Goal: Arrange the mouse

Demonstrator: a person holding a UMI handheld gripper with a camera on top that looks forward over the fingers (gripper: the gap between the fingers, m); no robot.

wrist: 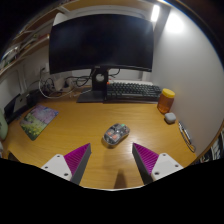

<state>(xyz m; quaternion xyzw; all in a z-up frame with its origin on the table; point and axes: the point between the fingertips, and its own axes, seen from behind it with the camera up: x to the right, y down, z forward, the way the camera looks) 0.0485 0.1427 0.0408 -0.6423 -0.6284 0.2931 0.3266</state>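
A small grey mouse [117,132] lies on the wooden desk [85,125], just ahead of my fingers and slightly between their lines. My gripper [112,160] is open and empty, with the magenta pads [76,157] wide apart, hovering above the desk's near part. A colourful mouse mat [39,122] lies on the desk to the left of the mouse.
A large dark monitor [100,42] stands at the back on its stand, with a keyboard [132,91] in front to the right. An orange container [166,100] and a small white object [171,117] sit at the right. Cables lie at the back left.
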